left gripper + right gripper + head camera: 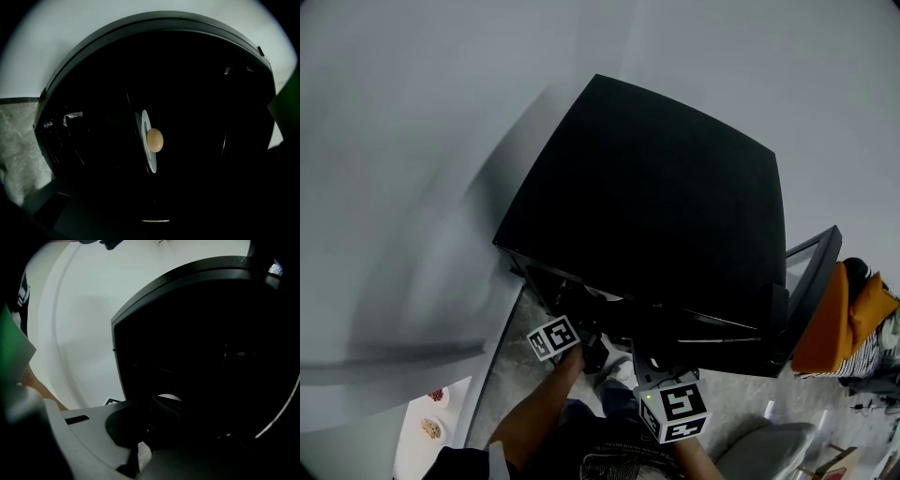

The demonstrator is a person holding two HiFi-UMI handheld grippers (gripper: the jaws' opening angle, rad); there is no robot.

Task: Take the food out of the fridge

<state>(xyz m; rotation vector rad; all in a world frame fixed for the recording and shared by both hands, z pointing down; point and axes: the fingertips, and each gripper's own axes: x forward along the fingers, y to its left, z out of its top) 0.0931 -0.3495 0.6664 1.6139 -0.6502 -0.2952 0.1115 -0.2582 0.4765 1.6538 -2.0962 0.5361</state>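
Though dark, fridge (656, 187) with egg (154, 139) on plate (145, 121), door (814, 281) open; left gripper (592, 349) jaws apart, right gripper (649, 364) unreadable.

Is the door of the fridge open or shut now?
Open. The door stands swung aside, and the left gripper view sees inside the fridge, to food on a plate.

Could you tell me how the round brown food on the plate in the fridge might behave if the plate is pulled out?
The food looks round and smooth like an egg, so it would probably roll if the plate tilts. Nothing visible holds it, so a quick pull might slide it. If an egg, it is likely fragile.
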